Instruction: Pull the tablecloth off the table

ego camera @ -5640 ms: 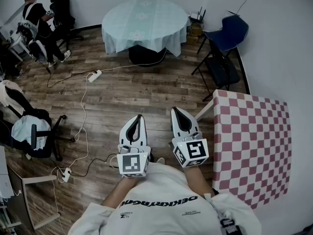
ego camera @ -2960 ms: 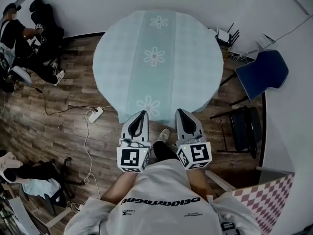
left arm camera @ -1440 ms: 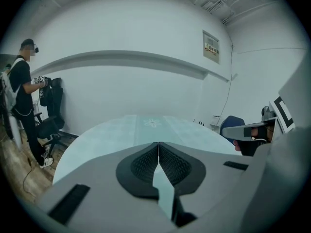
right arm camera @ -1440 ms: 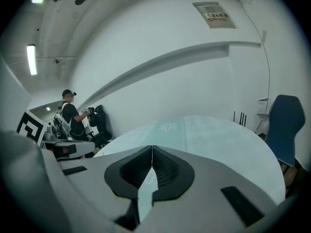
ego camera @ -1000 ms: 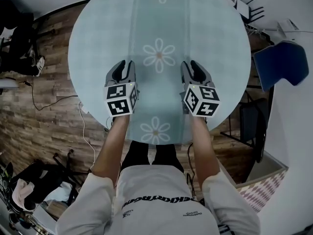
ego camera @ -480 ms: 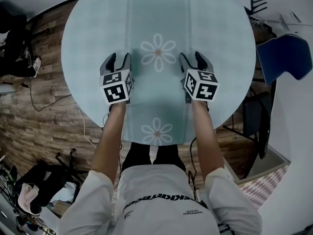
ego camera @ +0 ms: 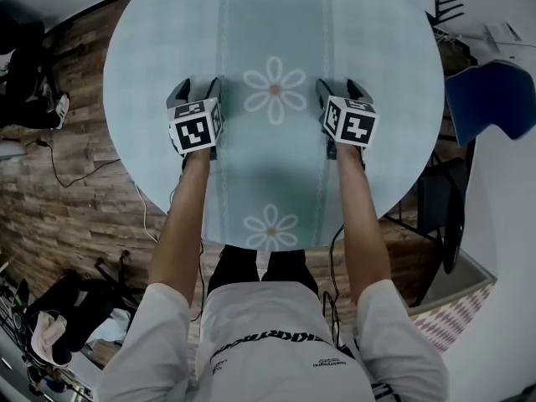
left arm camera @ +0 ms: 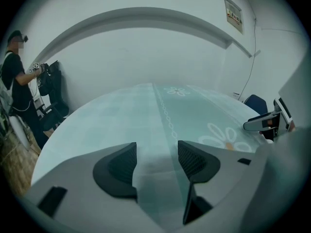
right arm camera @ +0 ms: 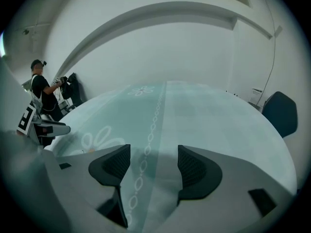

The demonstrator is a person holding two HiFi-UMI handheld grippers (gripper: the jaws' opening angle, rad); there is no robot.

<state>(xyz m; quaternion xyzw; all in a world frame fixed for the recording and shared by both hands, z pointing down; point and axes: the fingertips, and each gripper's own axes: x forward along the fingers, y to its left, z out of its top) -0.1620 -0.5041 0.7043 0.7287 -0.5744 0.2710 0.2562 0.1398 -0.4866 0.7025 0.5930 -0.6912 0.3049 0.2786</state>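
Both hand-held grippers hover low over the middle of the surface, jaws pointing away from the person. The left gripper (ego camera: 197, 90) has its jaws opening, already wide apart; its own view (left arm camera: 156, 152) shows only flat cloth in the gap, with nothing pinched. The right gripper (ego camera: 337, 90) is likewise opening wide, and its own view (right arm camera: 149, 154) shows a chain-patterned stripe of the cloth running through the gap, not gripped. Whether the tips touch the cloth cannot be told.

A pale teal round tablecloth printed with white daisies (ego camera: 276, 23) lies spread smooth over the round table, covering it fully and draping over every edge. One white daisy with an orange centre (ego camera: 275, 86) sits at the centre of the surface, between the two grippers. Another daisy (ego camera: 270, 222) lies at the near edge, between the person's bare forearms.

Brown wood-plank flooring (ego camera: 75, 182) surrounds the table. A dark blue chair (ego camera: 494, 99) stands off the right edge. A person in dark clothes (left arm camera: 17, 86) stands by the far wall.
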